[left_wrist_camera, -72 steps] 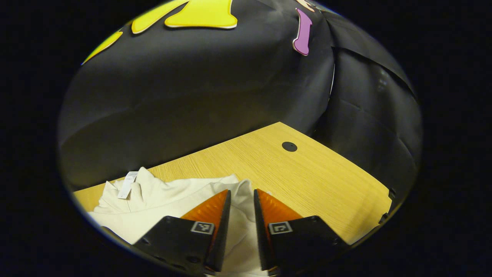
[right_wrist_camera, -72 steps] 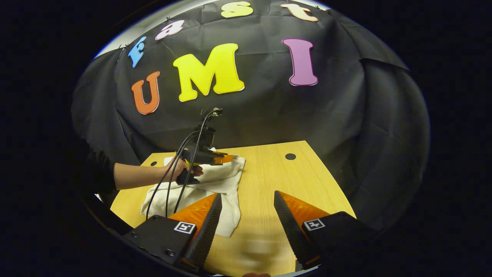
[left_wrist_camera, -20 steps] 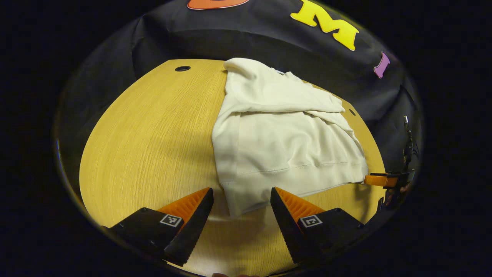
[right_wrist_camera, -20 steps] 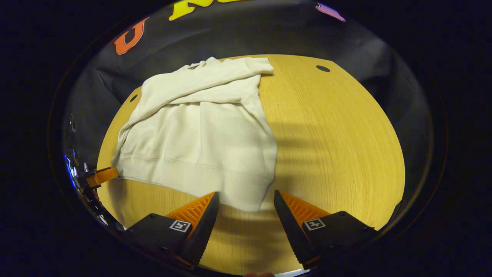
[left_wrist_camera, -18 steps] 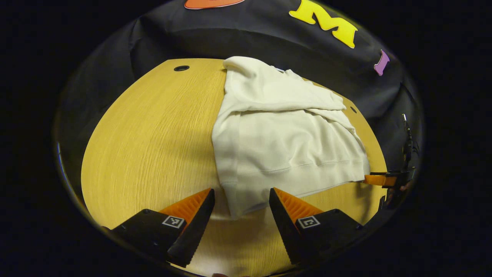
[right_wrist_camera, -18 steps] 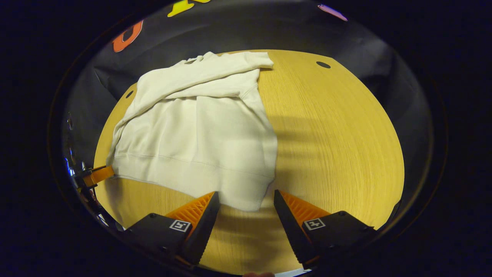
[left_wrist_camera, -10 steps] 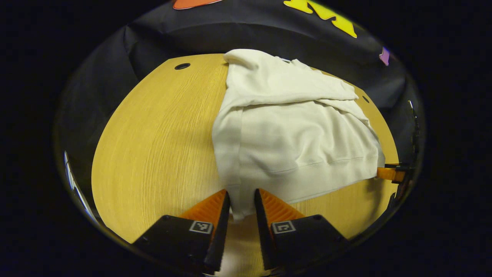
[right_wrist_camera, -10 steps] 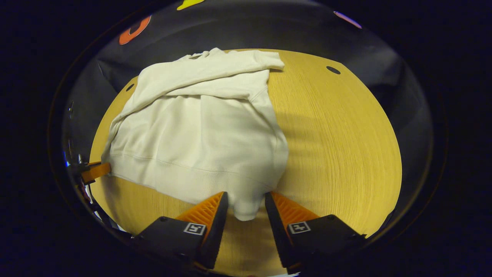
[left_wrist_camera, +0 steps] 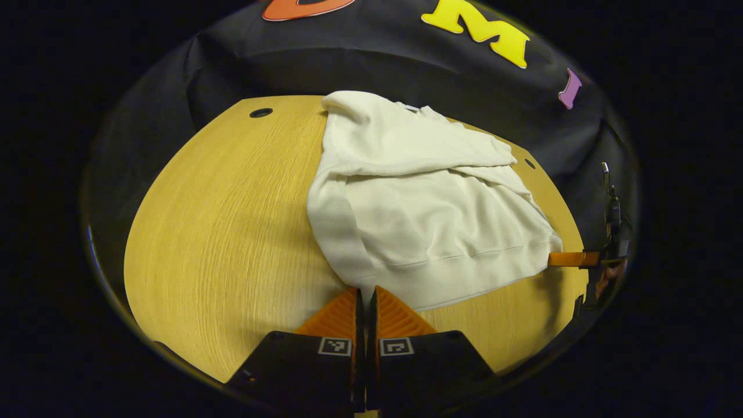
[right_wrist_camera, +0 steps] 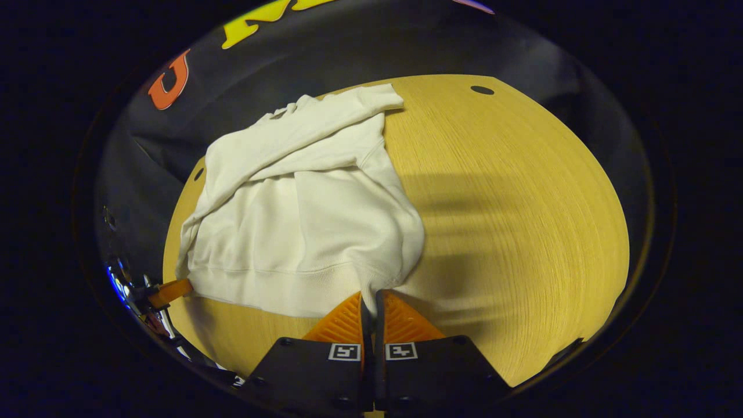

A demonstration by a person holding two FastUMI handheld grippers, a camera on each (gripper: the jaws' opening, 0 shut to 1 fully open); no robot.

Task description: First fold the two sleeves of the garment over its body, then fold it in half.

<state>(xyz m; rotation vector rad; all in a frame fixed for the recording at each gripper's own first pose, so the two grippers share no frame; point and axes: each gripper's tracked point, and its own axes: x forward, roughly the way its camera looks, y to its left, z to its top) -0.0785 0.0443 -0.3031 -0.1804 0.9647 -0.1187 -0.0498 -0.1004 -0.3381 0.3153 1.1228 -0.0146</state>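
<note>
A cream sweatshirt (left_wrist_camera: 424,215) lies flat on the wooden table (left_wrist_camera: 220,220), both sleeves folded across its upper body and the hem nearest me. In the left gripper view, my left gripper (left_wrist_camera: 364,290) is shut on the hem's near left corner. My right gripper (left_wrist_camera: 572,259) pinches the hem's other corner at the right edge, with a hand behind it. In the right gripper view, my right gripper (right_wrist_camera: 370,295) is shut on the right hem corner of the sweatshirt (right_wrist_camera: 302,220). My left gripper (right_wrist_camera: 169,292) holds the far corner at lower left. The fabric puckers at both pinched corners.
The table (right_wrist_camera: 511,203) has bare wood to the right of the garment in the right gripper view, and to its left in the left gripper view. Small round cable holes (left_wrist_camera: 260,112) (right_wrist_camera: 482,90) sit near the back corners. Black cloth wall stands behind.
Both grippers went from open, straddling the hem corners, to shut on them. The hem corners have bunched and drawn slightly toward the fingers.
</note>
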